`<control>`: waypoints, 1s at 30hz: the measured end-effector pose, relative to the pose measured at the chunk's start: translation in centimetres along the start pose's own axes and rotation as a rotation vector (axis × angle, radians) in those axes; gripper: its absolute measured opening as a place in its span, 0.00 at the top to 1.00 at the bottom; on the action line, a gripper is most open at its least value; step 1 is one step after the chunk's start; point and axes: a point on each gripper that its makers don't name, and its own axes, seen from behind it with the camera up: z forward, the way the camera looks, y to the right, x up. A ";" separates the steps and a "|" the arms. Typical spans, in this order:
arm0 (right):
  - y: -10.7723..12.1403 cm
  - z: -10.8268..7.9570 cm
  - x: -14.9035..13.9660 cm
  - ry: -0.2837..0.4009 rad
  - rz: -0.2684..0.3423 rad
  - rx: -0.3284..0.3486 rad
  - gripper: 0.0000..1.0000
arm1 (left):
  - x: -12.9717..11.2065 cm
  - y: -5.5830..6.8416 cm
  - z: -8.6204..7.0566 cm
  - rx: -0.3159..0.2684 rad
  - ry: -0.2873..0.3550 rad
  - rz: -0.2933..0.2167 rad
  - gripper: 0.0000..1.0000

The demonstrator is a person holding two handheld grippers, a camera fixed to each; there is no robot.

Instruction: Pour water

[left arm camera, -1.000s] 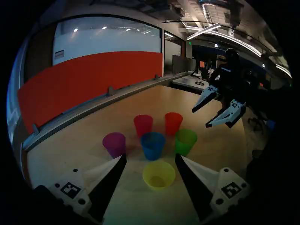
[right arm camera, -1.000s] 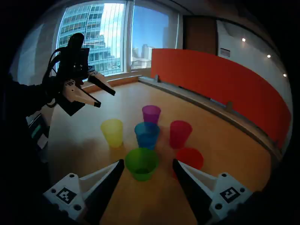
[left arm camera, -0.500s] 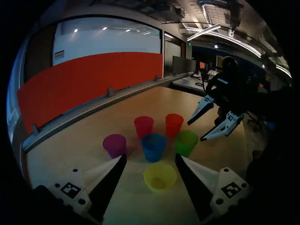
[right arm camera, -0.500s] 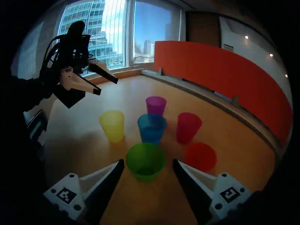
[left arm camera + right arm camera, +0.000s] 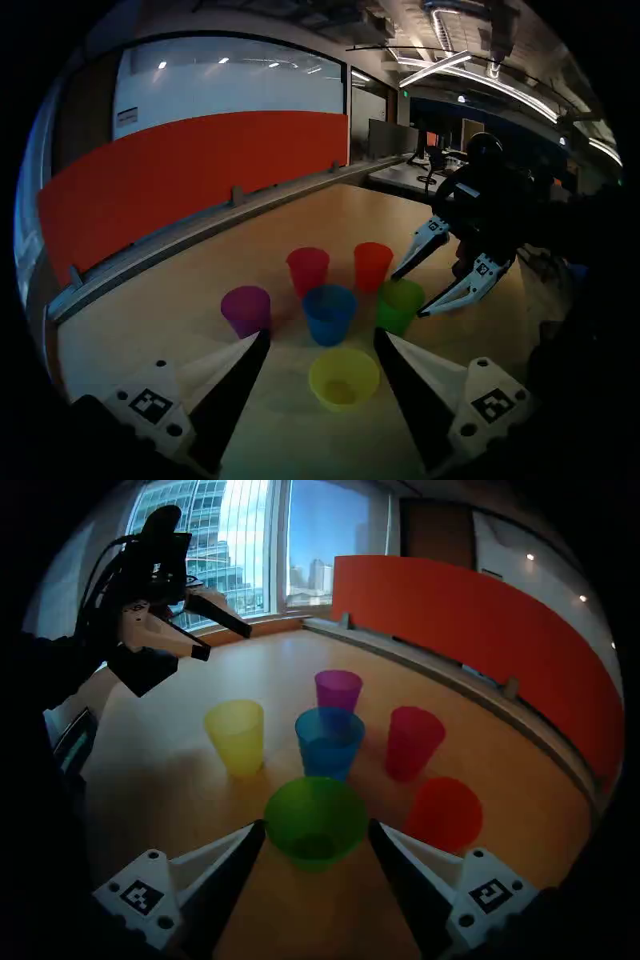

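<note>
Right gripper (image 5: 316,826): jaws wide, green cup (image 5: 315,836) upright at 12 o'clock, rim just between them. Left gripper (image 5: 321,333): jaws wide, yellow cup (image 5: 344,381) likewise at 12 o'clock.

In the left gripper view we sit low over the wooden table (image 5: 200,264), close to the yellow cup (image 5: 344,380), facing the orange partition (image 5: 192,168). In the right gripper view we look from another side, close above the green cup (image 5: 314,820), toward the windows (image 5: 240,544). Both views share the cluster of cups (image 5: 328,308), and we see the right gripper (image 5: 406,294) and left gripper (image 5: 228,644) farther off.
</note>
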 end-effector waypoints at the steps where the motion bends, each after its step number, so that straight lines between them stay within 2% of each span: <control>1: 0.0 0.2 -0.1 -0.001 -0.001 0.000 0.00 | 0.0 0.0 0.0 0.000 -0.001 0.001 0.03; 14: 0.1 2.0 -0.4 -0.005 -0.004 0.002 0.00 | 0.0 0.1 -0.1 0.000 -0.003 0.006 0.03; 18: 0.2 2.2 -0.4 -0.003 -0.007 -0.003 0.01 | 0.0 0.0 -0.2 0.000 -0.003 0.006 0.03; 21: 0.3 2.3 -0.4 -0.003 -0.005 -0.005 0.07 | 0.0 0.0 -0.2 0.001 -0.004 0.007 0.03; 30: 0.4 1.8 -0.4 0.000 0.015 0.000 0.08 | -0.1 -0.1 -0.2 0.000 -0.009 0.010 0.03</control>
